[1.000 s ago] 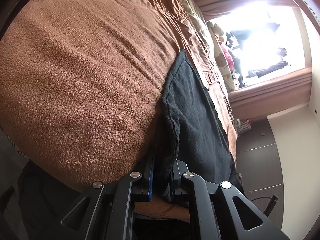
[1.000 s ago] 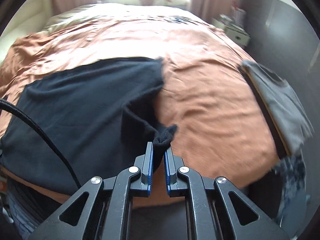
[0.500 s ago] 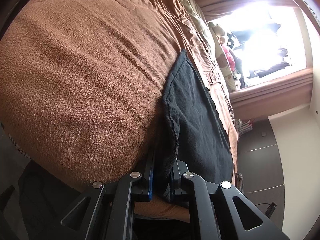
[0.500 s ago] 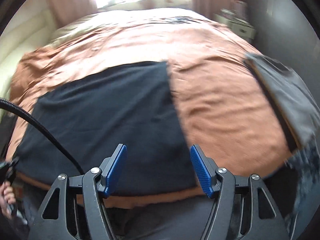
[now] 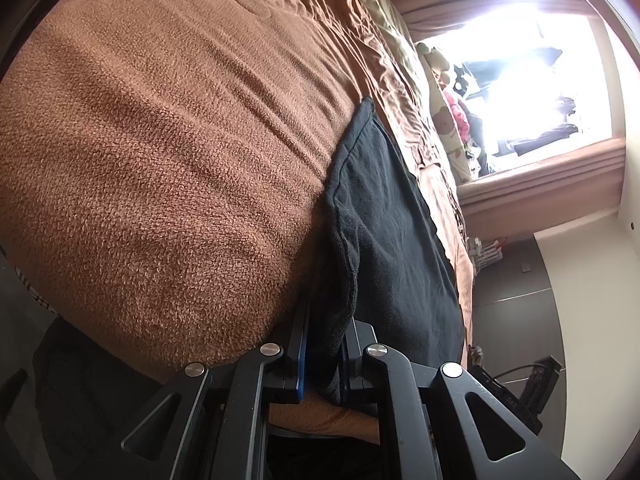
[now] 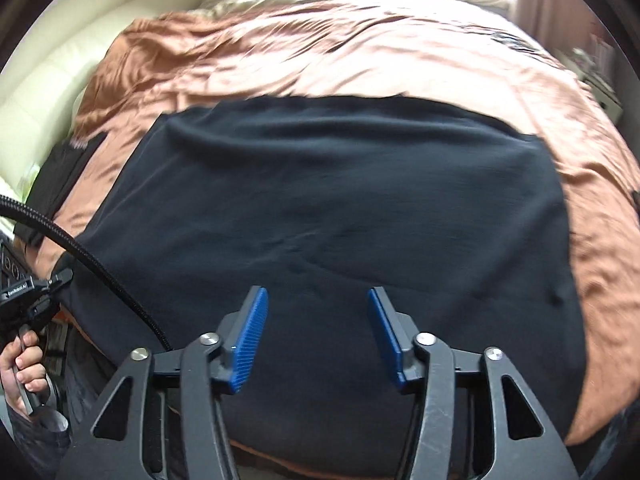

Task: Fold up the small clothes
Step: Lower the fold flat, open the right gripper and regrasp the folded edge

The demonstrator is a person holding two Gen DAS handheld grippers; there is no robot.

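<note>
The left wrist view shows what the right one cannot: the left tongs (image 5: 324, 360) clamped tight on a bunched edge of the black garment (image 5: 384, 240), with the hem rising from between the blue pads and the cloth running away over the brown blanket (image 5: 160, 140). It also takes in the bright window (image 5: 532, 80) and a patterned pillow (image 5: 444, 120) far beyond the garment.

The right wrist view gives the whole garment (image 6: 328, 208) instead, spread flat on the blanket (image 6: 360, 48) near the bed's front edge. The right tongs (image 6: 316, 336) hover above its near part, jaws apart with nothing between the pads; they have just been closing a little, yet remain clear of the cloth. At the left edge of the garment a hand (image 6: 20, 368) grips a black handle, from which a braided cable (image 6: 100, 264) arcs across the cloth's corner. A cream headboard (image 6: 48, 64) stands left of the blanket.
</note>
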